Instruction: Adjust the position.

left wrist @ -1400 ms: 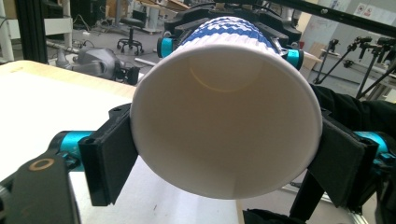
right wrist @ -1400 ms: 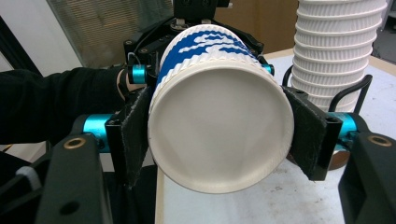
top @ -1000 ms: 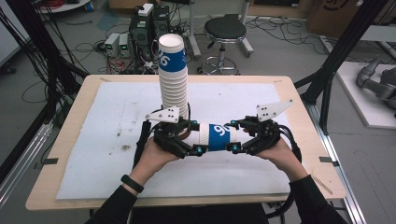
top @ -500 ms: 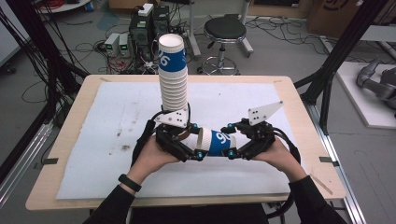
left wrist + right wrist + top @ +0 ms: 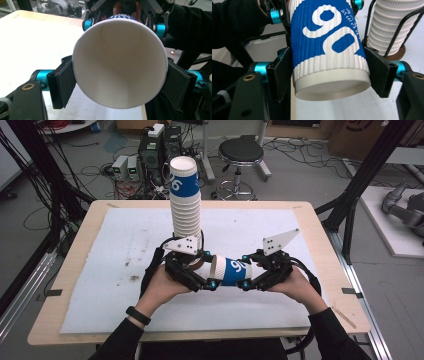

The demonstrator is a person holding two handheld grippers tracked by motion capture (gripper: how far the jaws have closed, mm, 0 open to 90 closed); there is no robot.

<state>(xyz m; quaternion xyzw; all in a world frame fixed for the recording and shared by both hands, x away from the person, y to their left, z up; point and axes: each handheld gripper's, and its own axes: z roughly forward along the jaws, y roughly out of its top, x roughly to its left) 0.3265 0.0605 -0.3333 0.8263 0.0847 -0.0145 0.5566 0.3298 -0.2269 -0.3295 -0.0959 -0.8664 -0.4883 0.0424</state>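
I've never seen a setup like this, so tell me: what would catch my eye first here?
Probably the tall stack of paper cups, blue on top, standing at the middle of the table. Just in front of it, a single blue and white cup is held sideways above the white mat, with the left gripper clamped on its open rim end and the right gripper on its base end.

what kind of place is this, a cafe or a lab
Most likely a robotics lab or workshop: computer boxes and loose cables on the floor, black frame struts around the table, and a stool.
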